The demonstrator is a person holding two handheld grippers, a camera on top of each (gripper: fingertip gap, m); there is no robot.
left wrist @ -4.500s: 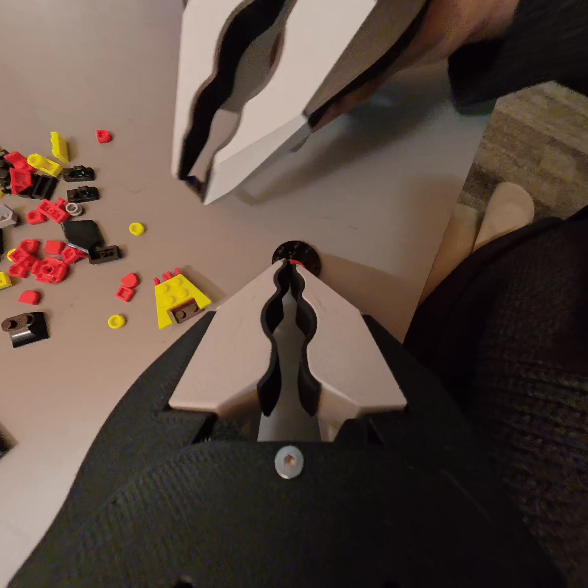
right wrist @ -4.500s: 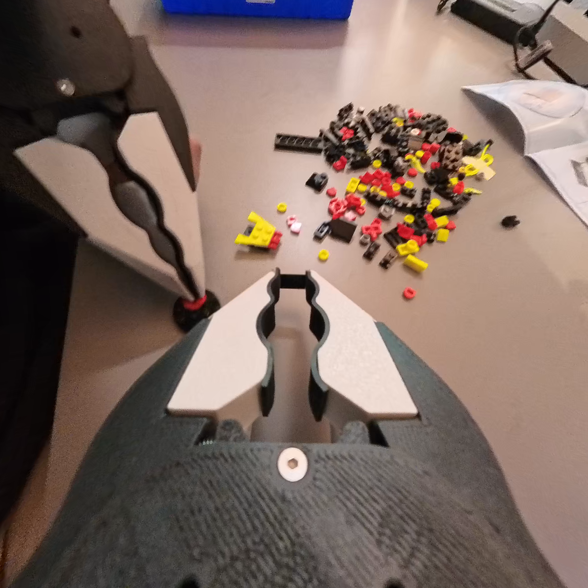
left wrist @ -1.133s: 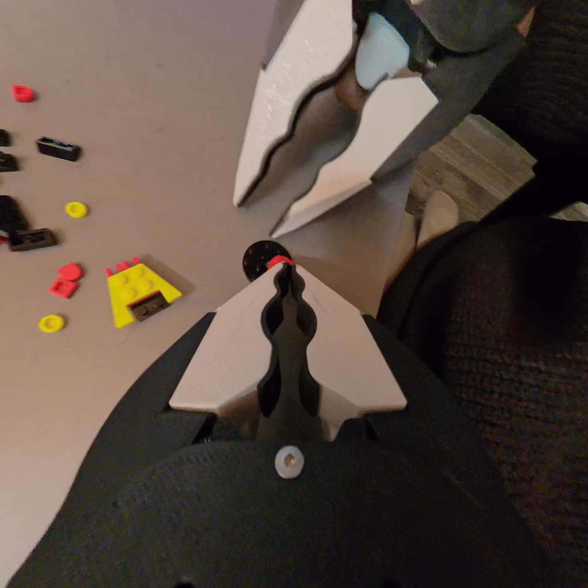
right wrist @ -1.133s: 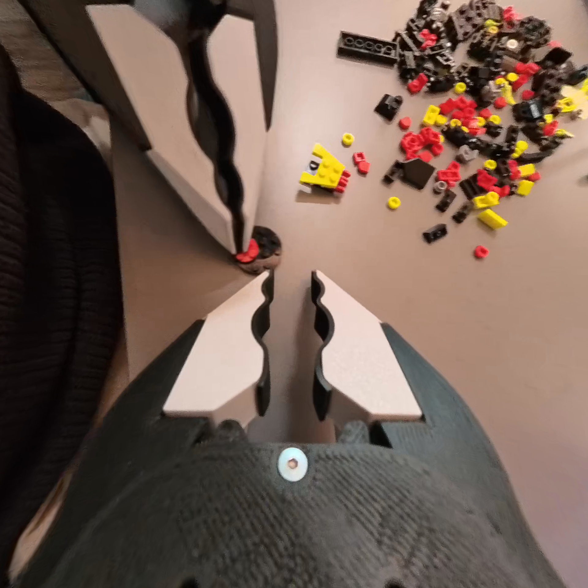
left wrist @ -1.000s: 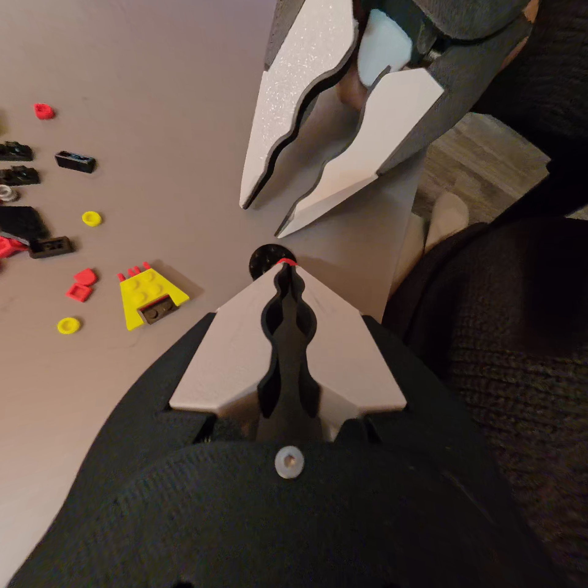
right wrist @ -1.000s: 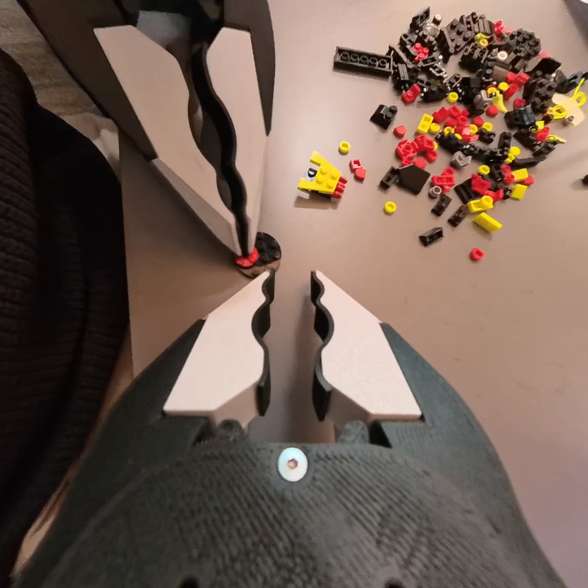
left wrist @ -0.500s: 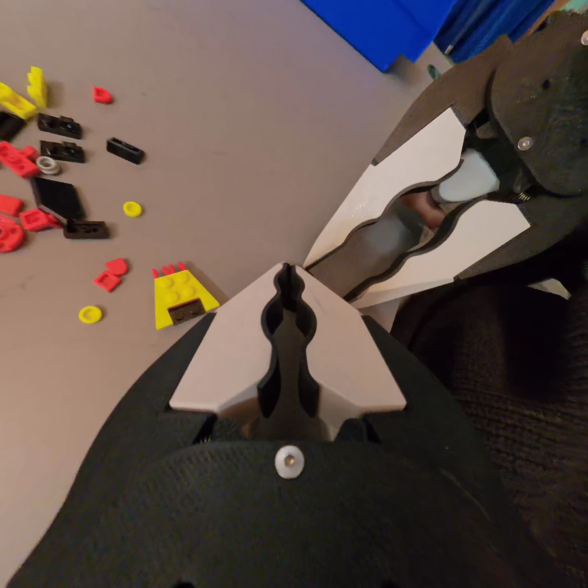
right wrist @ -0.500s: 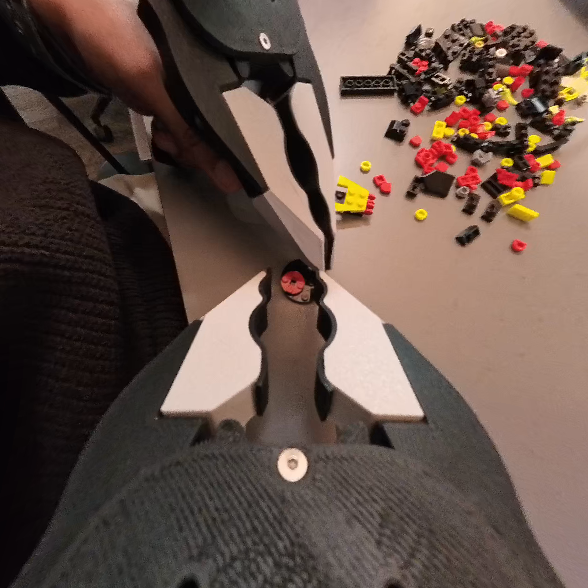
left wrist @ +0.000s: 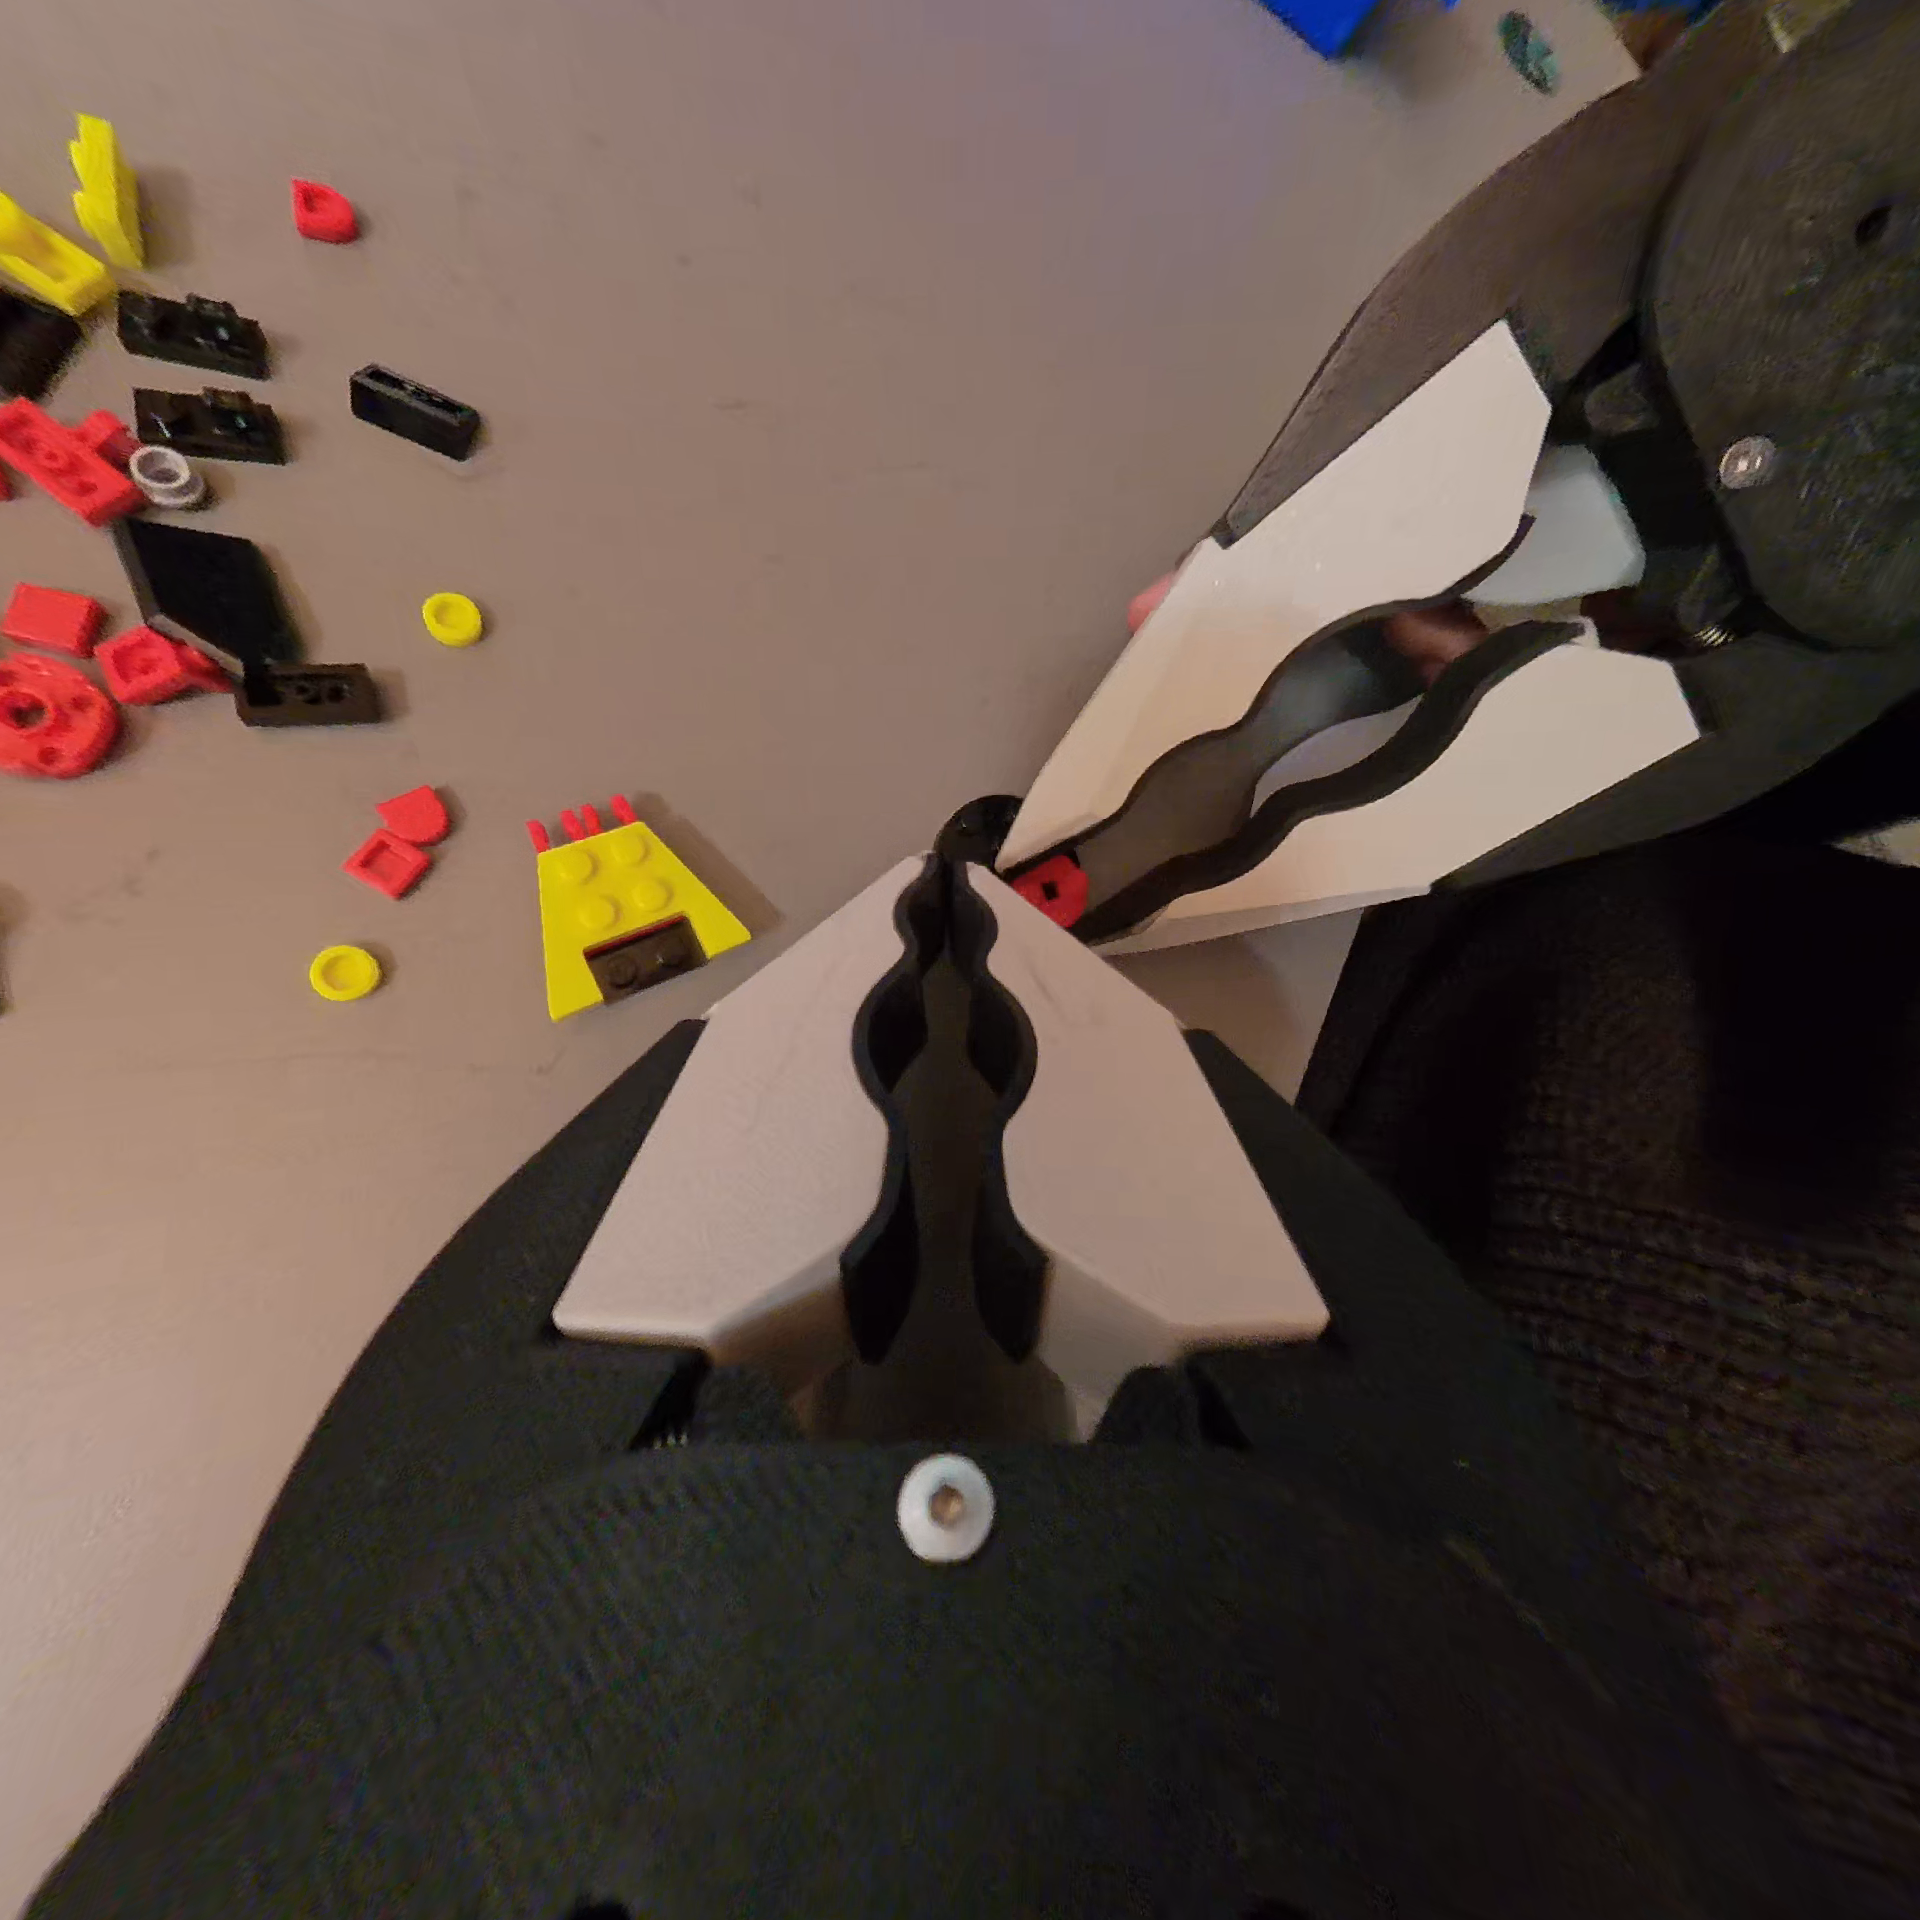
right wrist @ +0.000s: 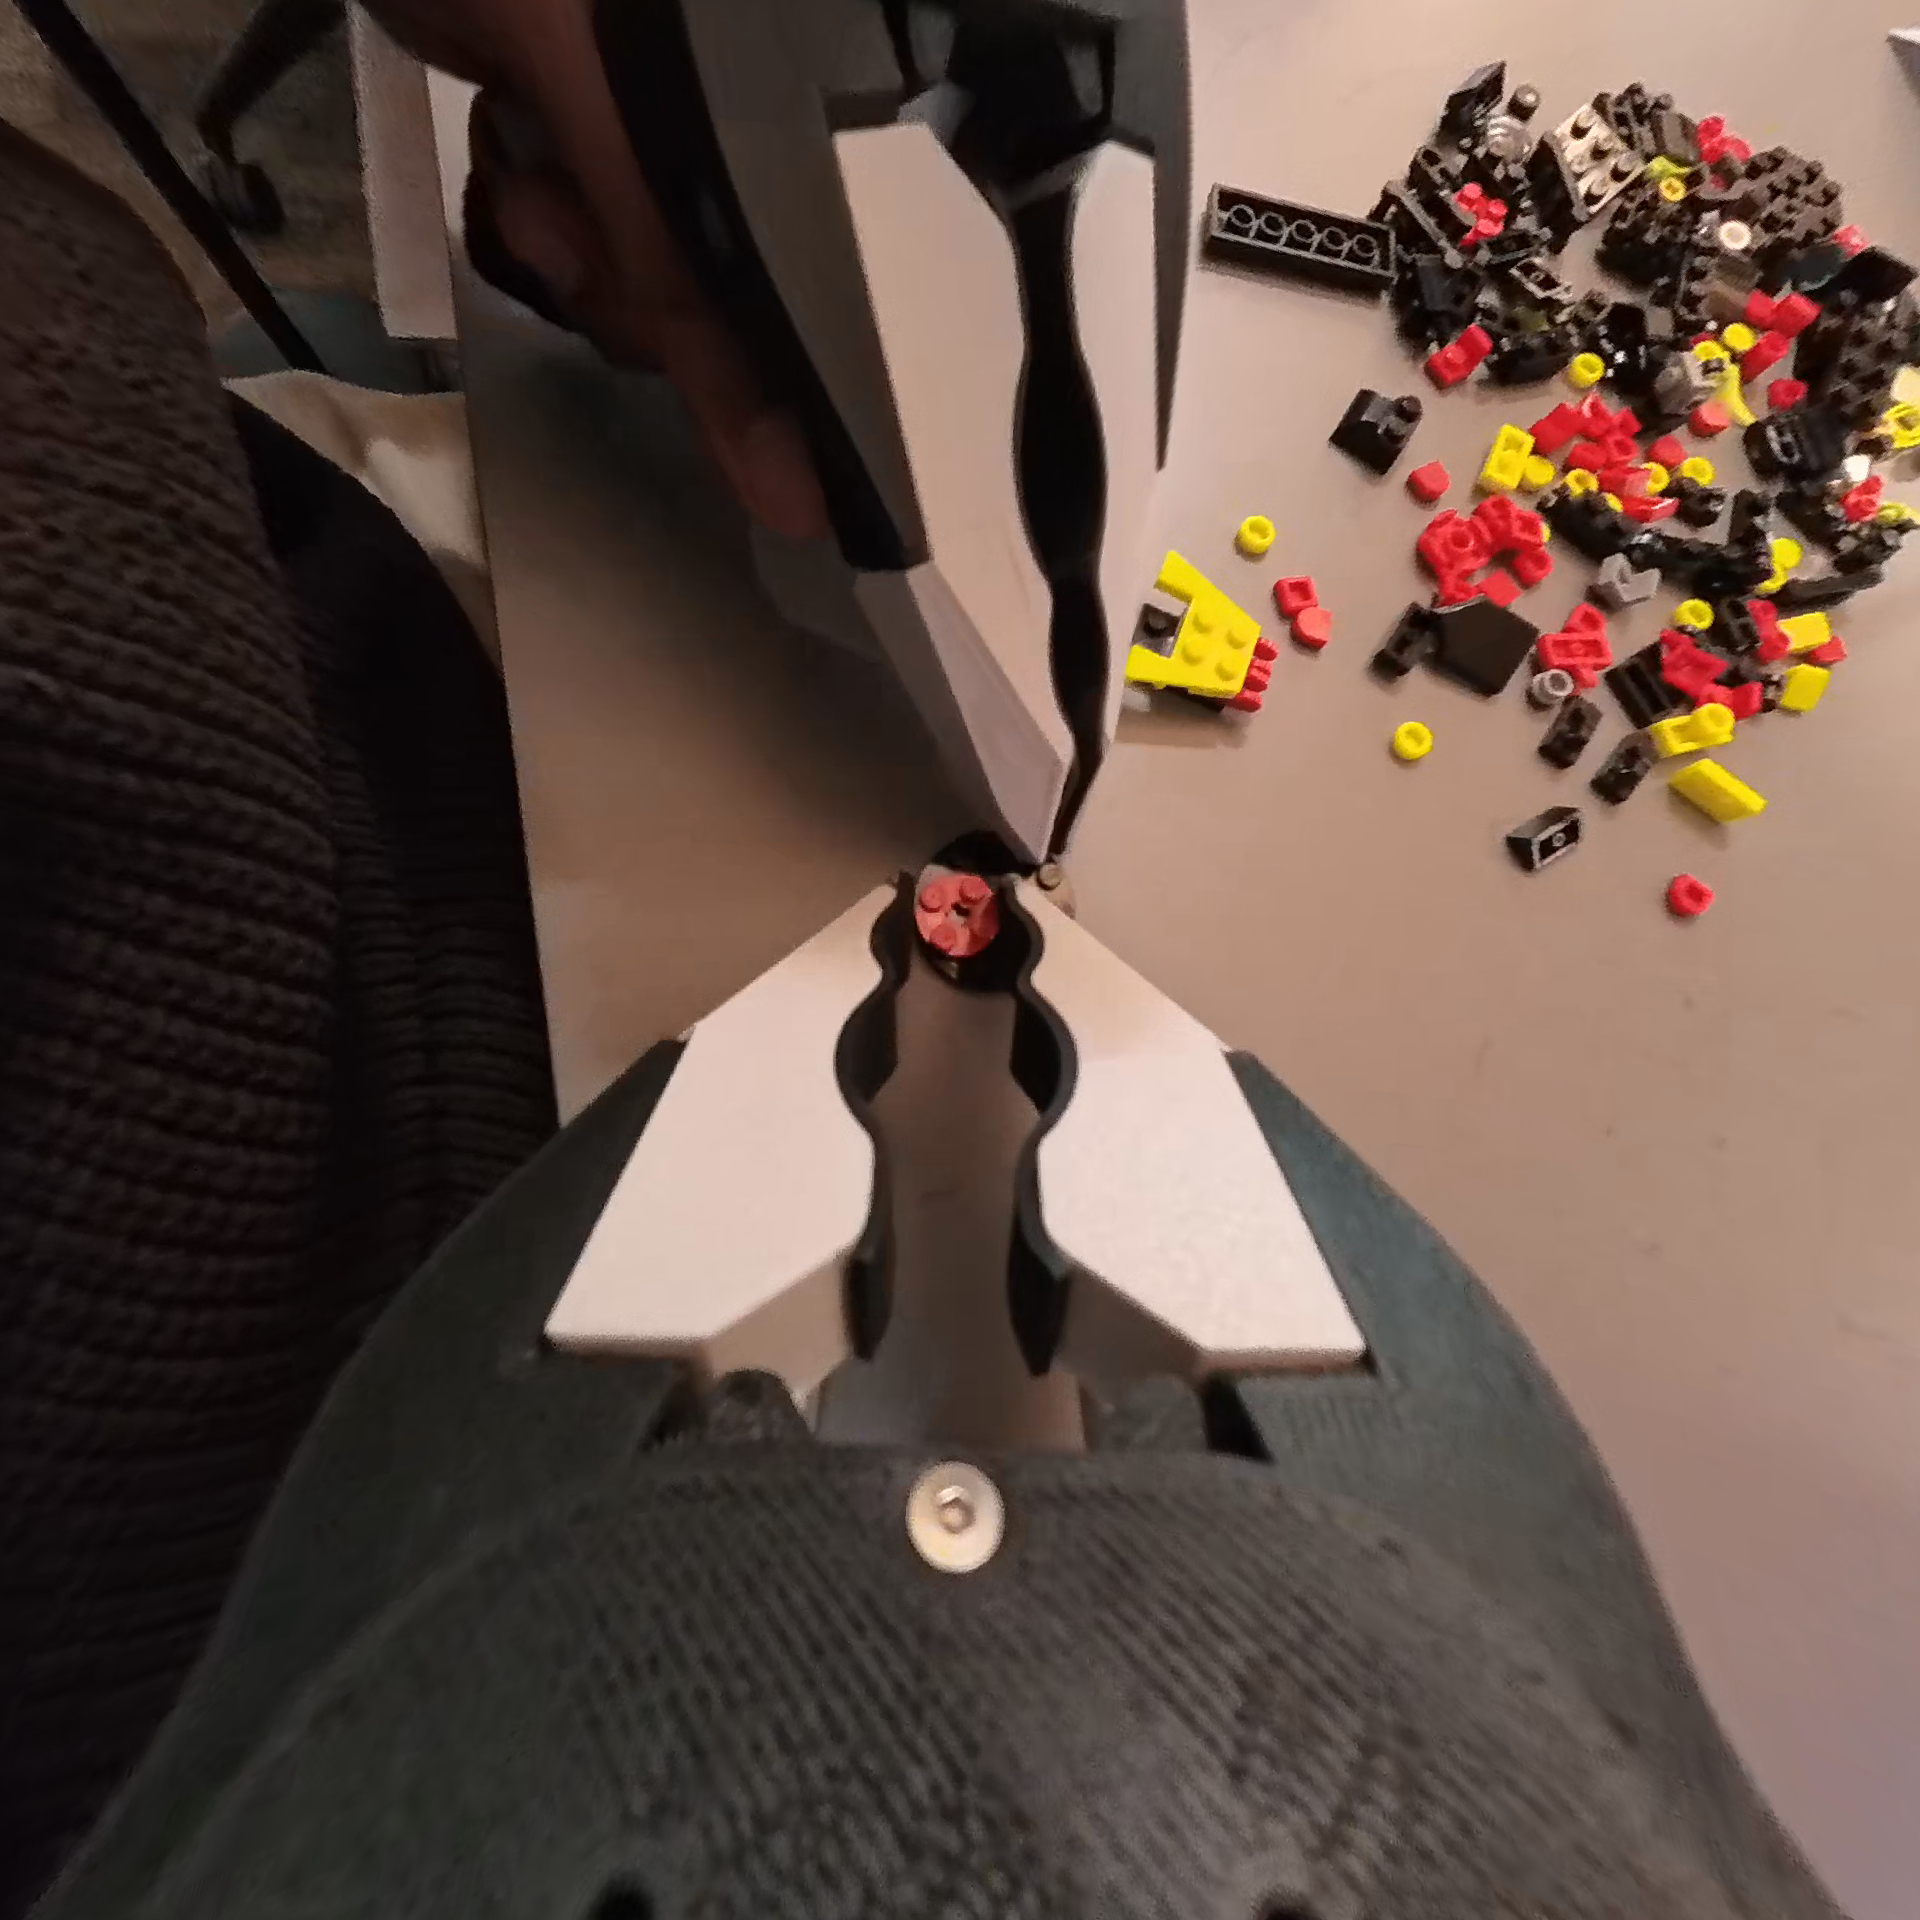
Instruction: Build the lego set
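1. Table (right wrist: 1455, 1143): plain grey-tan top, w/ edge beside a dark knit sleeve (right wrist: 156, 831); blue item (left wrist: 1320, 21) at far end.
2. Loose lego pile (right wrist: 1662, 416), black/red/yellow, spread on table; yellow wedge plate (left wrist: 623, 914) apart, nearer the tongs.
3. Left tongs (left wrist: 948, 868): closed, tips pinching a black round piece (left wrist: 971, 826).
4. Right tongs (right wrist: 956, 920): clamped on red round brick (right wrist: 956, 914), at table edge, tips meeting left tongs.
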